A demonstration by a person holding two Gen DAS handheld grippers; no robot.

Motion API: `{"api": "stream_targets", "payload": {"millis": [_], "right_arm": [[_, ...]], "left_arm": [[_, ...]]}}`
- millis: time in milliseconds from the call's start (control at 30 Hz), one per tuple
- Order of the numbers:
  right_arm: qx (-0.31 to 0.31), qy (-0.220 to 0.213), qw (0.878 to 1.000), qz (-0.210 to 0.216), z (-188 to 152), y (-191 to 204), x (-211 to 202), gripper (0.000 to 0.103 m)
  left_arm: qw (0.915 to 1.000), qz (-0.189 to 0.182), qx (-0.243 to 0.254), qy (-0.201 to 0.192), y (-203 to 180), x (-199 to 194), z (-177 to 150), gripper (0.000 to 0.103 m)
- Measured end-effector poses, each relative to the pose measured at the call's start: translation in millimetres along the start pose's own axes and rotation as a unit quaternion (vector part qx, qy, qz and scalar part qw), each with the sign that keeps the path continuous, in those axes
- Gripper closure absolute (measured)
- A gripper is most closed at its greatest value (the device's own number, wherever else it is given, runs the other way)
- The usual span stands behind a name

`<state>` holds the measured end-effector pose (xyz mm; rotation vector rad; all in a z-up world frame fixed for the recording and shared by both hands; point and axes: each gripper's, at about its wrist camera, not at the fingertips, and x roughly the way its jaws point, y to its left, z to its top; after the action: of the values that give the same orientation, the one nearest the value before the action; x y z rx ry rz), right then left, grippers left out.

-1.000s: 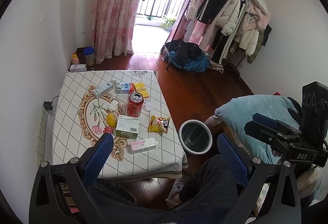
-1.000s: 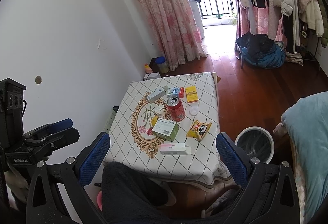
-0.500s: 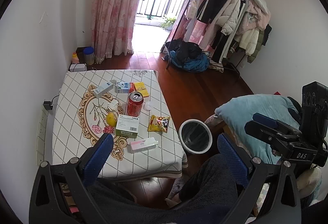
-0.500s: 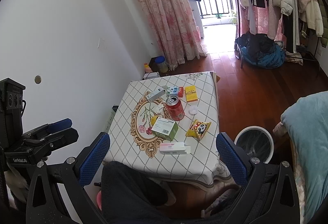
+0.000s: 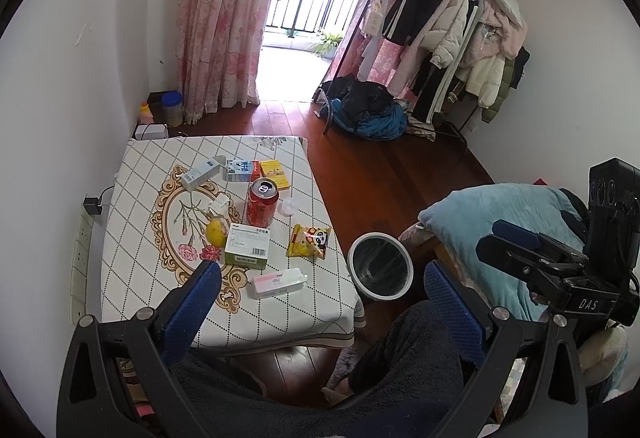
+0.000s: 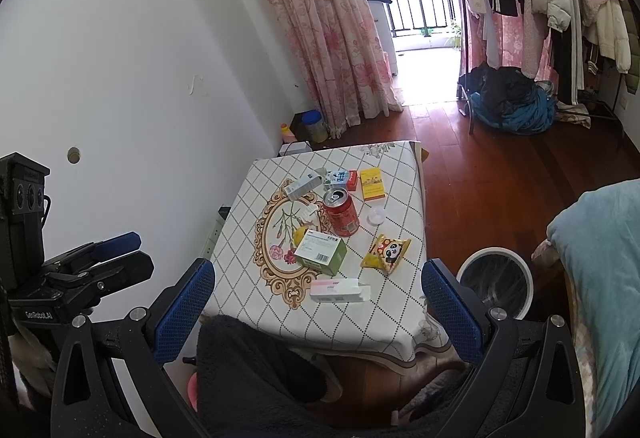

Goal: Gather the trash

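- On the low table (image 5: 132, 197), around the upright red soda can (image 5: 262, 202), lies the trash to be collected; nothing appears picked up so far, so I judge the task to be at its very start.
- Just beside the can, on the side towards the camera, a green-and-white box (image 5: 246, 246) lies flat, with a yellow fruit (image 5: 215, 233) touching or nearly touching its wall-side edge.
- Towards the bin side of the can sit a small clear lid (image 5: 289, 206) and, nearer the camera, a yellow snack packet (image 5: 309, 241) with a panda print.
- Beyond the can, towards the curtain, are a yellow box (image 5: 275, 173), a blue-and-white carton (image 5: 242, 170) and a slim white box (image 5: 200, 175).
- Nearest the camera, well past the green box from the can, lies a pink-and-white box (image 5: 278, 282).
- Off the table on the floor, well apart from the can on the packet's side, stands the white-rimmed bin (image 5: 380, 266), open-topped and seemingly holding no trash.
- Left gripper (image 5: 320, 302) hangs above the person's lap with its fingers spread wide, pinching nothing; the right gripper (image 6: 318, 300) is likewise spread and empty.
- Both are well short of the table, so the step in hand reads as choosing a first item.
- My guess is that the next move calls for reaching down to a near piece, such as the pink-and-white box or the snack packet, and turning the fingers across its narrow width before closing.
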<state>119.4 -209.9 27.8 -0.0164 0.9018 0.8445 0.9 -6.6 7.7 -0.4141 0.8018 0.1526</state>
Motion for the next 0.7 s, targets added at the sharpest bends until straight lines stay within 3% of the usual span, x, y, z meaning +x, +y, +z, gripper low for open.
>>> {"api": "stream_targets", "payload": {"millis": [700], "right_arm": [[0.000,0.002,1.000,-0.001,0.6,0.2,-0.3,0.000]], "left_arm": [[1.0000,0.000,0.000,0.000,-0.1,-0.8,-0.1,0.000]]}}
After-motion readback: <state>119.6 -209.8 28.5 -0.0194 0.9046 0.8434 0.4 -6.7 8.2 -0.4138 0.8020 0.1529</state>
